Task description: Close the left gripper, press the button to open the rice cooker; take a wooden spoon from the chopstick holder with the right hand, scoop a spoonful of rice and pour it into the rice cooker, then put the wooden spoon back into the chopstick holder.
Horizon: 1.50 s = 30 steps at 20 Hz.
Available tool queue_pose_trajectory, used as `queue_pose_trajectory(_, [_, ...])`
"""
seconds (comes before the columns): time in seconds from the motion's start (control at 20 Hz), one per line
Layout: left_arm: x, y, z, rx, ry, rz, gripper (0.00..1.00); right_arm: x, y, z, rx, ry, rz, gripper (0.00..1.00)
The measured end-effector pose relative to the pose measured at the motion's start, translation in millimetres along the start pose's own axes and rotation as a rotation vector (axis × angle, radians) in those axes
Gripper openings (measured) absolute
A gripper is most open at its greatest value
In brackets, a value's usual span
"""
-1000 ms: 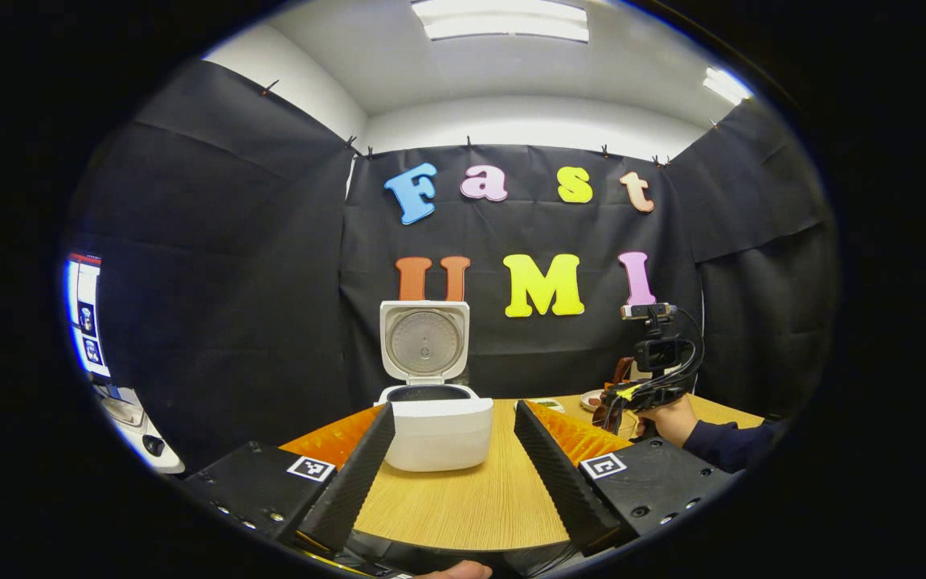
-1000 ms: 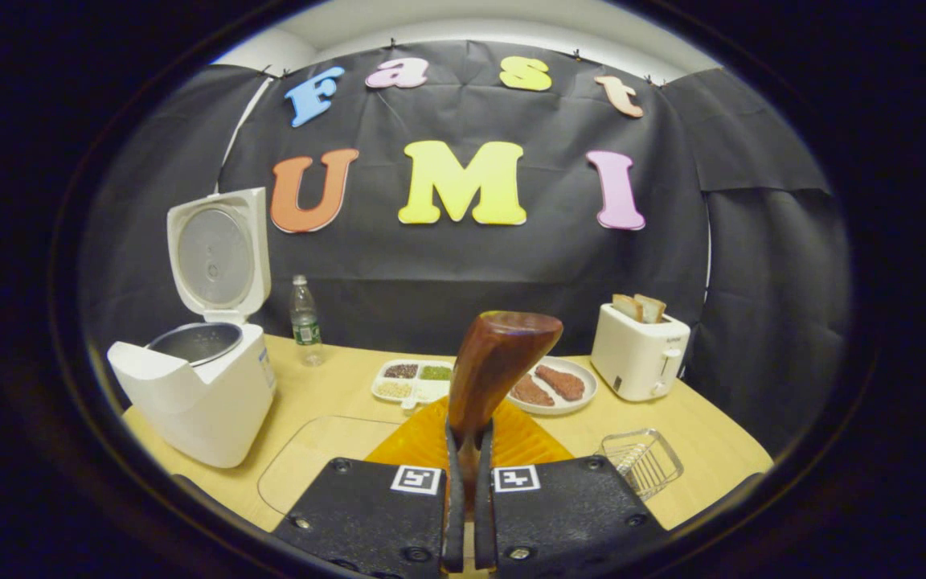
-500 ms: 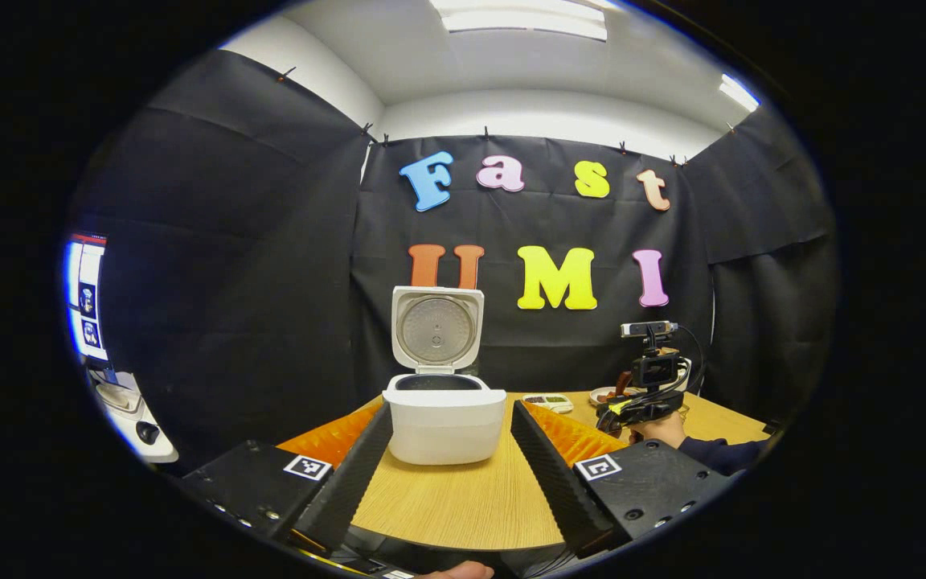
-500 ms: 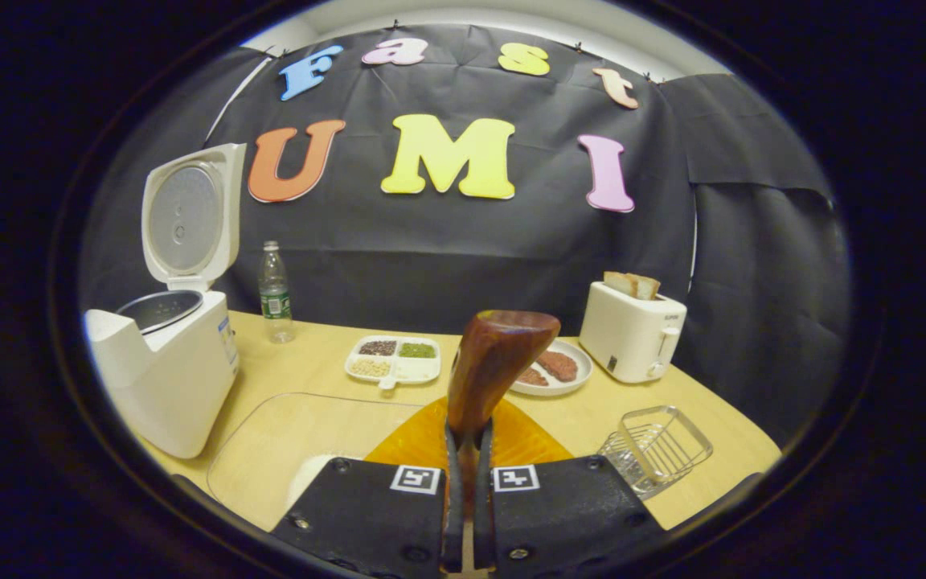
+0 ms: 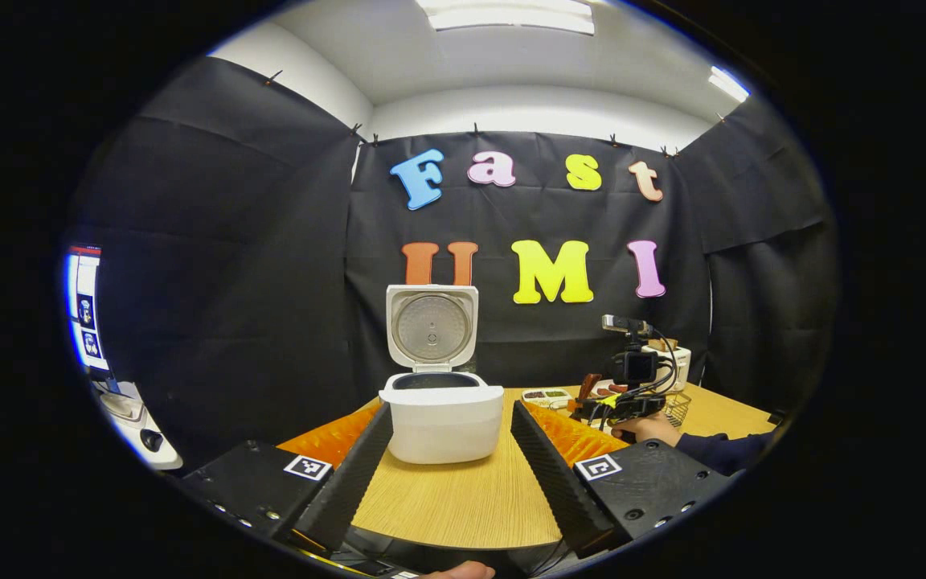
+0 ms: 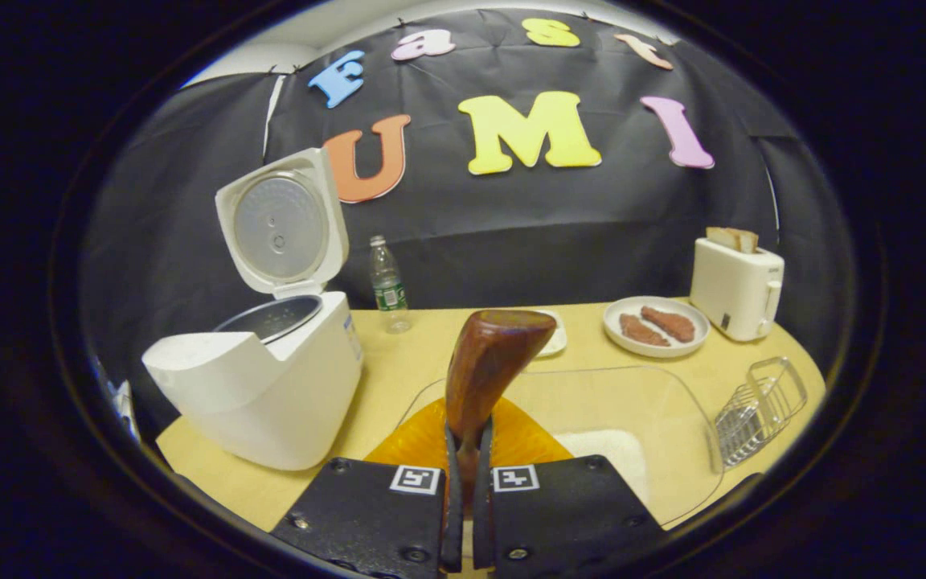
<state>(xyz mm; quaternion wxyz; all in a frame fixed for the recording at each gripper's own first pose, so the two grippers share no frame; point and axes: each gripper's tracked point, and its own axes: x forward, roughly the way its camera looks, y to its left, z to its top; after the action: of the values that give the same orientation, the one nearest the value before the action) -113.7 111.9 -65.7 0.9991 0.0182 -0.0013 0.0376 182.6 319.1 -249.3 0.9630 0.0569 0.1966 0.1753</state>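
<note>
Black cloth closes the booth behind and to both sides of a wooden table (image 6: 431, 354), and the white rice cooker (image 6: 270, 394) sits near the table's left front corner in the right gripper view, lid swung upright and the metal inner pot exposed. Bare tabletop lies between the cooker and a clear shallow container (image 6: 632, 402) holding a patch of white rice (image 6: 604, 450); that container sits just ahead of the right gripper (image 6: 464, 515). Its two fingers are pressed together on the handle of the wooden spoon (image 6: 491, 362), whose bowl stands up over the container's near rim. A wire chopstick holder (image 6: 756, 402) lies tilted near the table's right edge. Toward the back wall stand a plastic bottle (image 6: 387, 285), a plate of meat (image 6: 656, 326) and a white toaster (image 6: 736, 285) with bread in it. The bottle's green label is too small to read.

From the left gripper view, the left gripper (image 5: 451, 450) is held with its fingers spread wide, the cooker framed between them farther off, with open table in front. At the right a hand (image 5: 644, 426) holds the other gripper above the table
</note>
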Motion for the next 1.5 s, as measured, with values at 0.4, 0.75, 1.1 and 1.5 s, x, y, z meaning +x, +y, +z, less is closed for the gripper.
queue_pose_trajectory(0.4, [5, -8, -4, 0.003, 0.019, 0.003, 0.95, -1, -39, -3, 0.436, 0.148, 0.047, 0.11])
queue_pose_trajectory(0.75, [8, -19, -4, 0.036, 0.016, -0.006, 0.95, -23, -87, 25, 0.732, 0.052, 0.085, 0.11])
queue_pose_trajectory(1.1, [10, -20, -4, 0.029, 0.012, -0.003, 0.95, -59, -127, 65, 0.981, -0.089, 0.158, 0.10])
queue_pose_trajectory(1.5, [4, -22, 4, 0.046, 0.007, 0.014, 0.95, -85, -111, 104, 1.245, -0.129, 0.376, 0.10])
